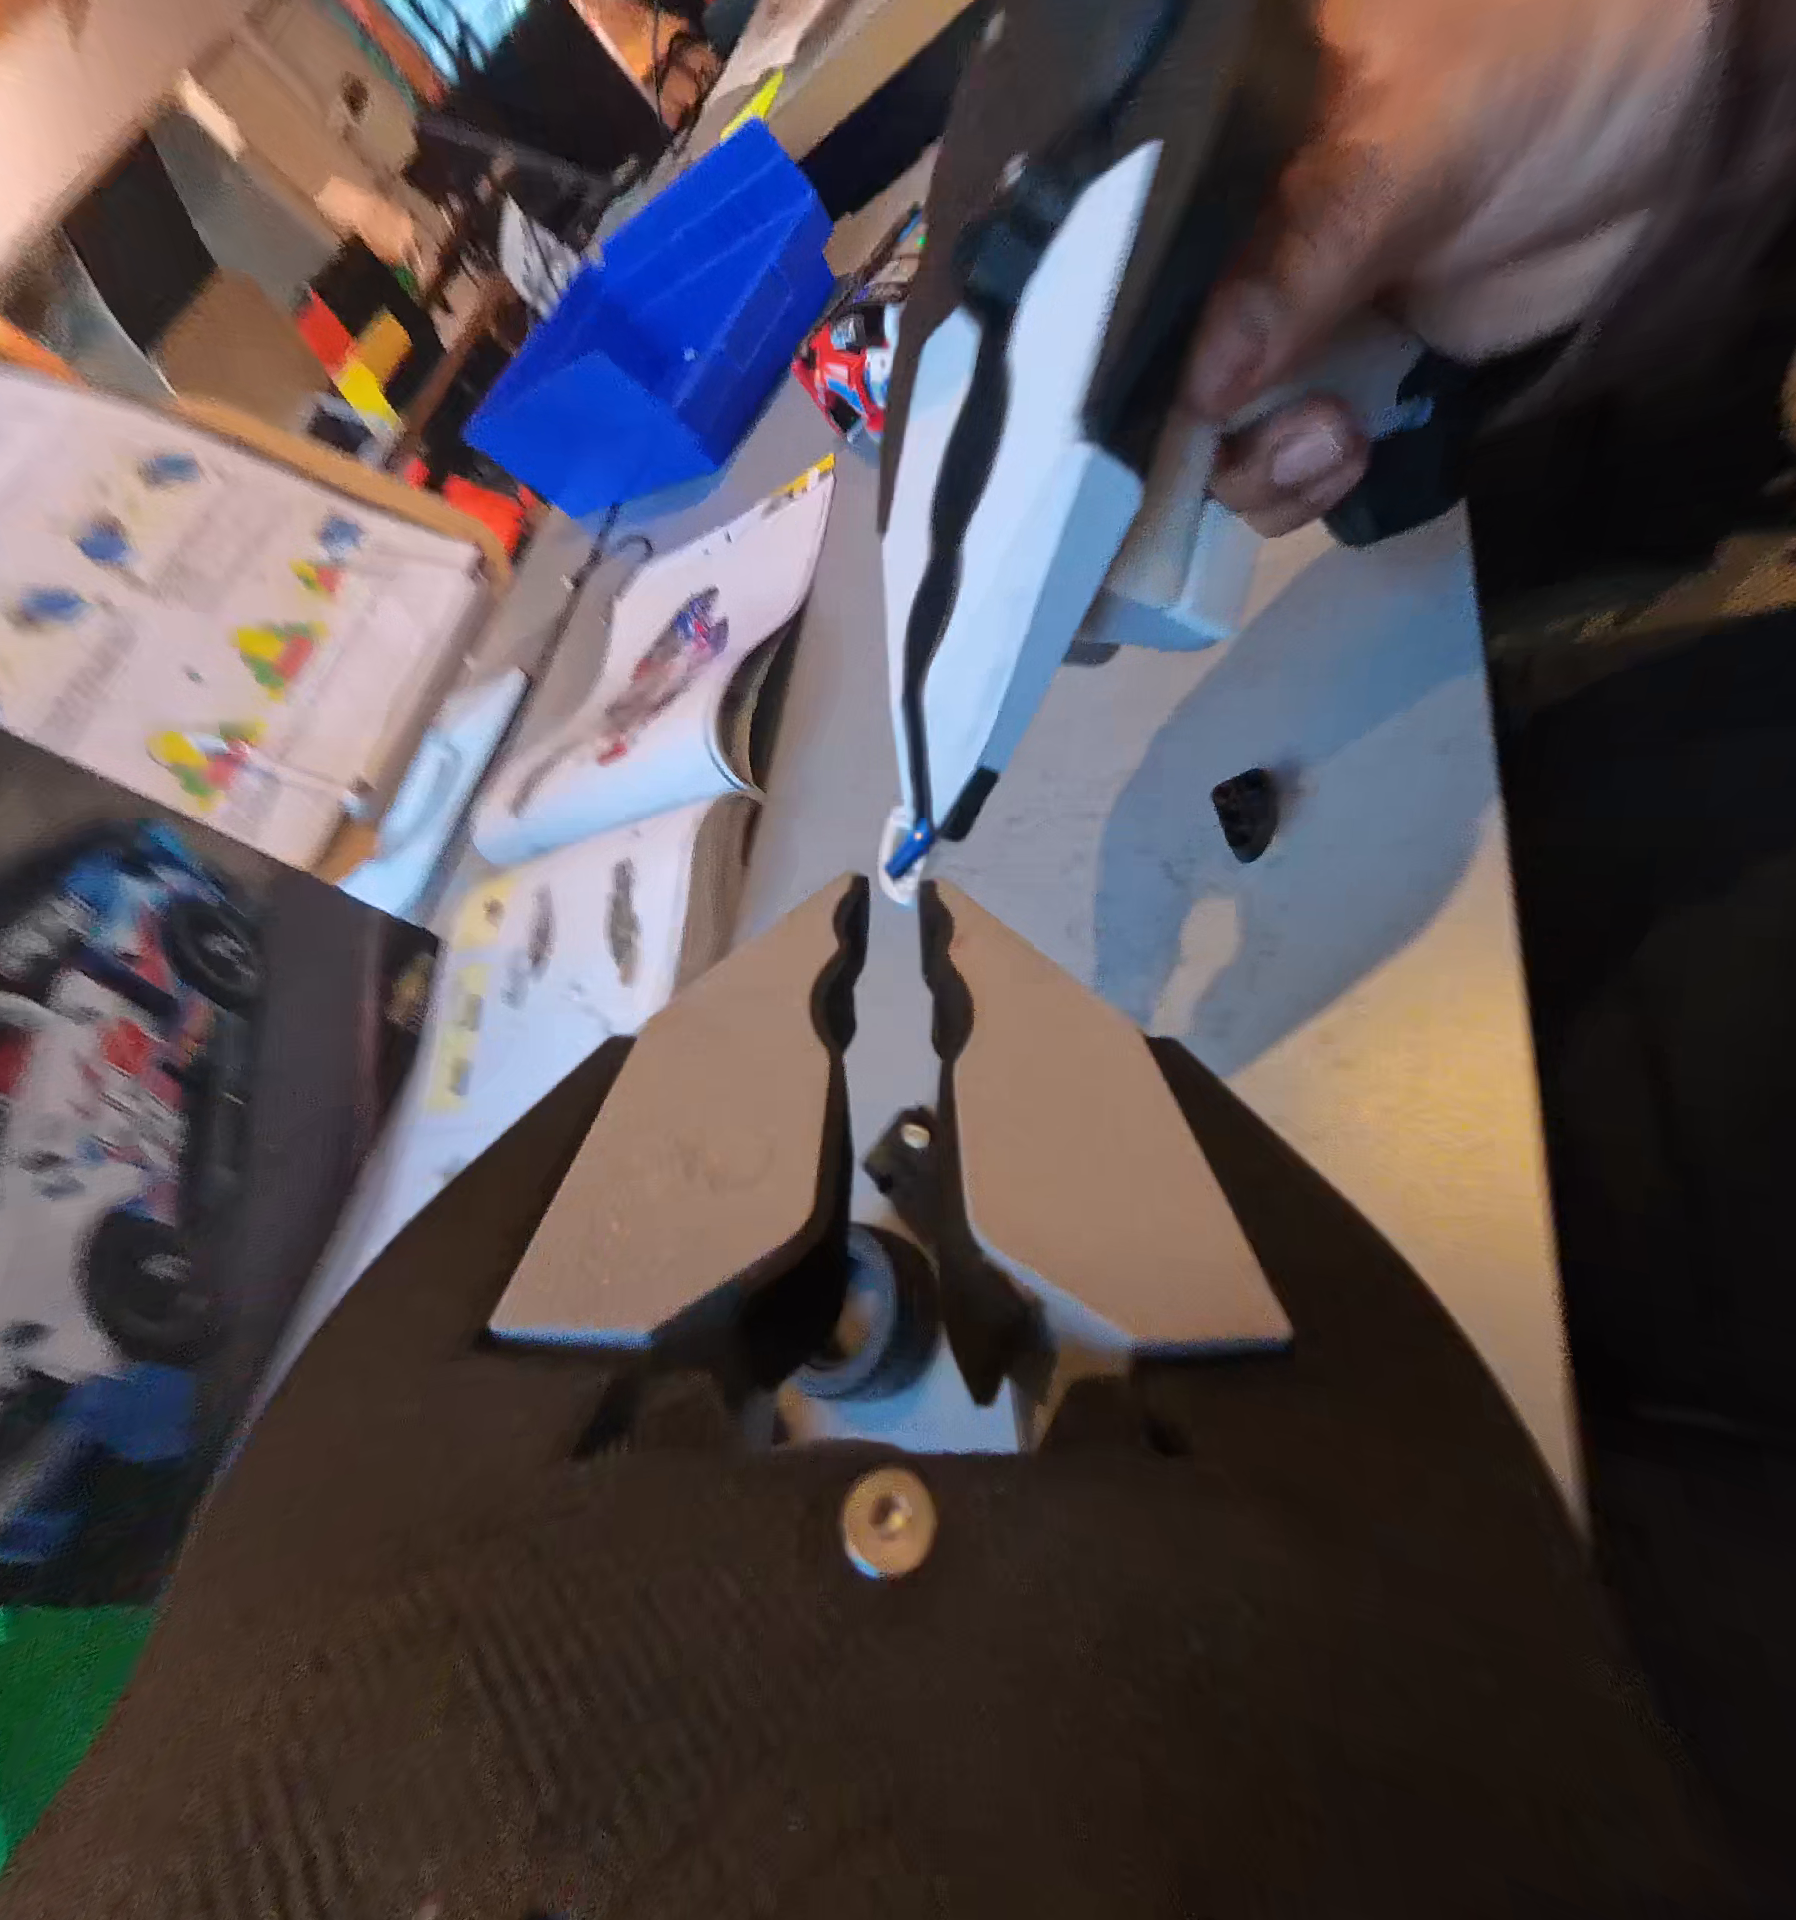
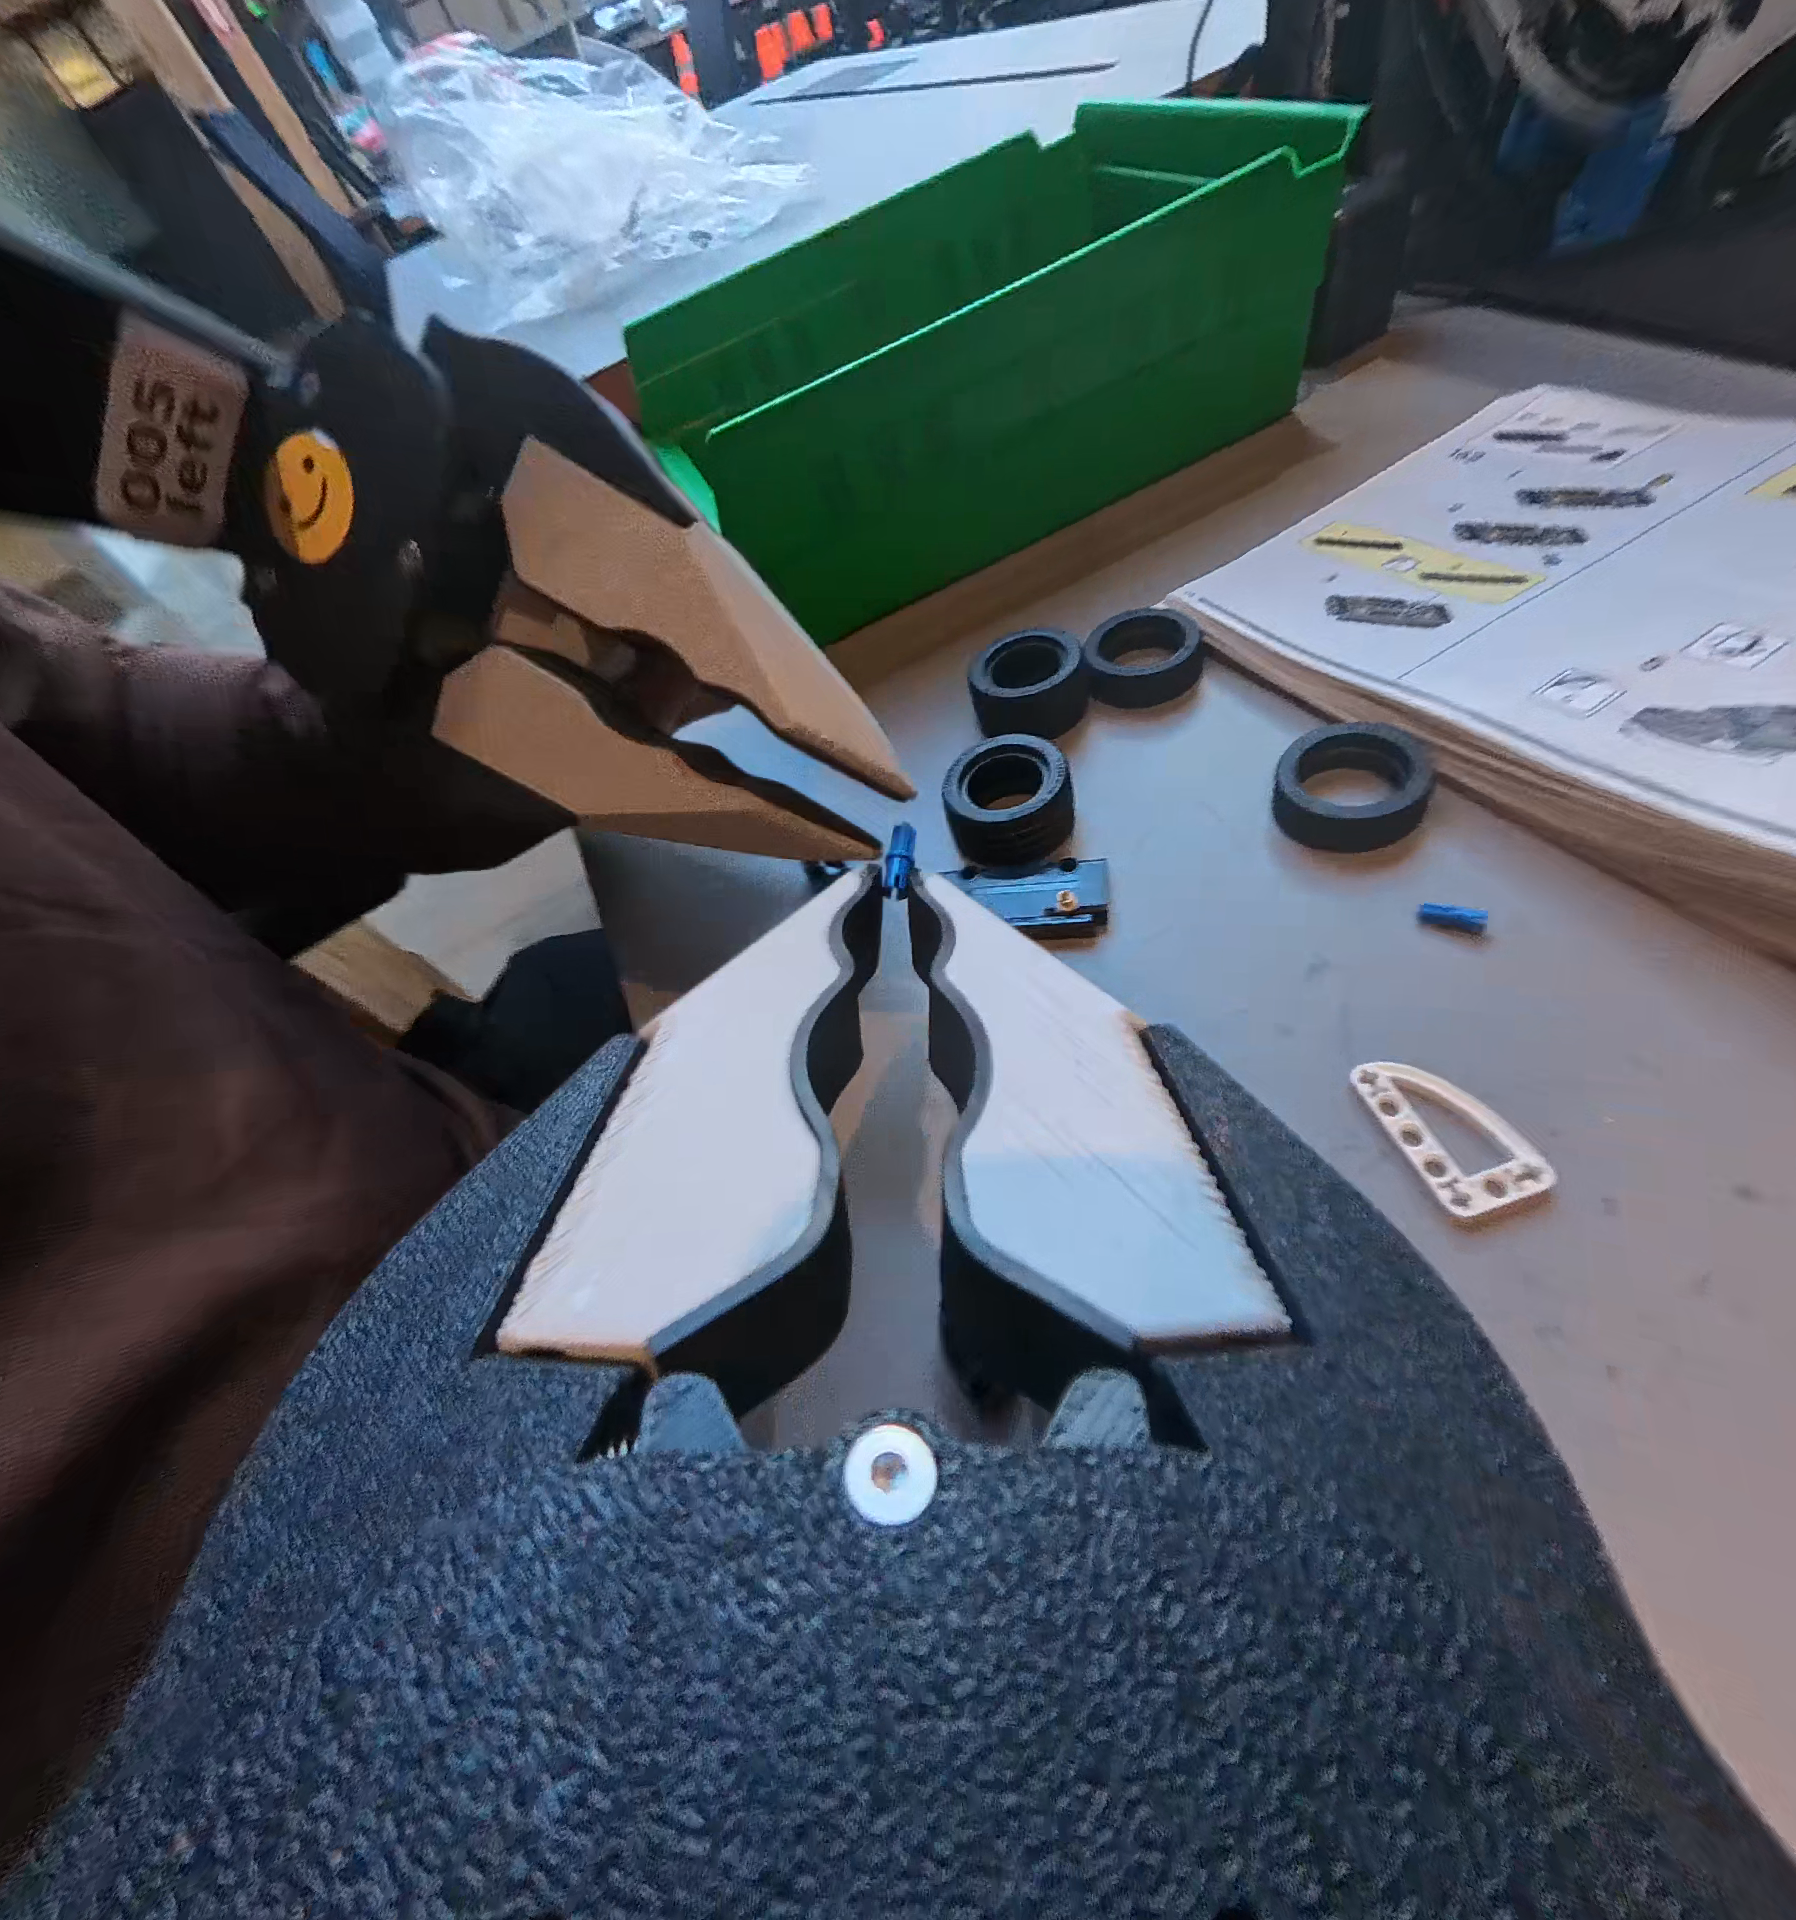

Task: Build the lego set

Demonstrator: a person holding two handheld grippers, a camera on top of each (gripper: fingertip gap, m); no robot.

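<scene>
Fingers, right gripper [image 2: 896,881]: tips nearly closed, pinching a small blue pin [image 2: 898,854] that stands upright out of them.
Fingers, left gripper [image 1: 889,896]: tips a narrow gap apart with nothing between them, poised just beside the blue pin; the right wrist view shows the same gap.
Table [image 2: 1496,1403], grey, bearing:
- four black tyres [image 2: 1008,800], three grouped near the gripper tips and one farther right;
- one black block with a brass stud [image 2: 1045,896], lying just behind the right gripper's tips;
- a second blue pin [image 2: 1453,917], loose, right of the block;
- one white curved beam with holes [image 2: 1450,1151], flat, near right edge;
- open instruction booklet [image 2: 1559,582], far right;
- green bin [image 2: 987,353] behind the tyres;
- blue bin [image 1: 665,322], seen in the left wrist view beyond the booklet.
</scene>
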